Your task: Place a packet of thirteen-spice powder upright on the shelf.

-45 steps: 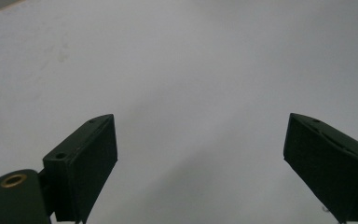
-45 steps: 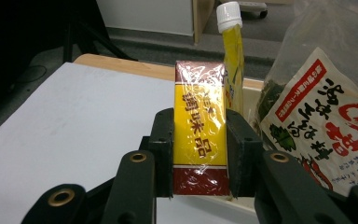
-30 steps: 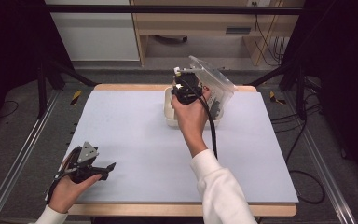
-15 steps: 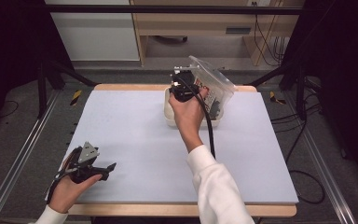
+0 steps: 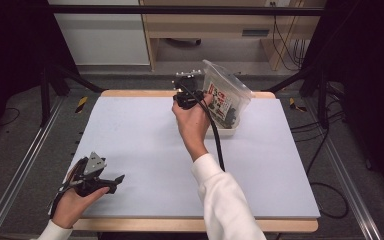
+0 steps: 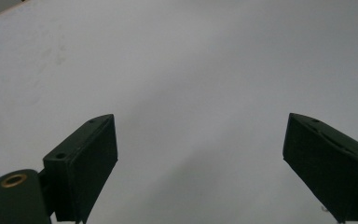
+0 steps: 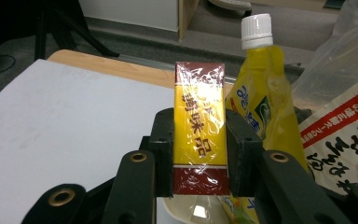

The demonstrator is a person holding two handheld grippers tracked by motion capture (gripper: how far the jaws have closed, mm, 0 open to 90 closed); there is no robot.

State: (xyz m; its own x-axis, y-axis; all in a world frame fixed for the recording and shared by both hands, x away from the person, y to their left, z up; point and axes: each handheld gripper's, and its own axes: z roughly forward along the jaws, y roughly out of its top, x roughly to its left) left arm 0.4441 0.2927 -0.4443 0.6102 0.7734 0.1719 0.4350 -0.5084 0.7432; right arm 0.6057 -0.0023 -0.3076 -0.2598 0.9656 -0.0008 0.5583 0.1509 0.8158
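Yellow-and-maroon packet (image 7: 199, 128), a slim rectangular box in glossy crinkled wrap, sits pinched upright between the two black jaws of the right tool (image 7: 199, 154), held up at the far edge of the desk (image 5: 145, 135), just beside the white tray (image 5: 223, 131). And look at what it keeps company with: a soft yellow pouch (image 7: 261, 116) with a ribbed white screw cap (image 7: 257, 31) stands just behind it, and a clear, floppy plastic bag (image 5: 227, 92) with a red-and-white printed packet (image 7: 342, 140) leans out of the tray. The judgement here is that the packet is being lifted clear of that tray, so the smart play is a steady squeeze on the flat sides, keeping the box upright, and drawing it away without snagging the pouch or the loose bag film. That shiny wrap looks slippery, so too light a pinch could let it slide. Down at the near left corner, the left tool (image 5: 111, 180) rests in its hand (image 5: 72, 205) with jaws spread wide over the smooth, matte, pale grey desk, holding nothing.
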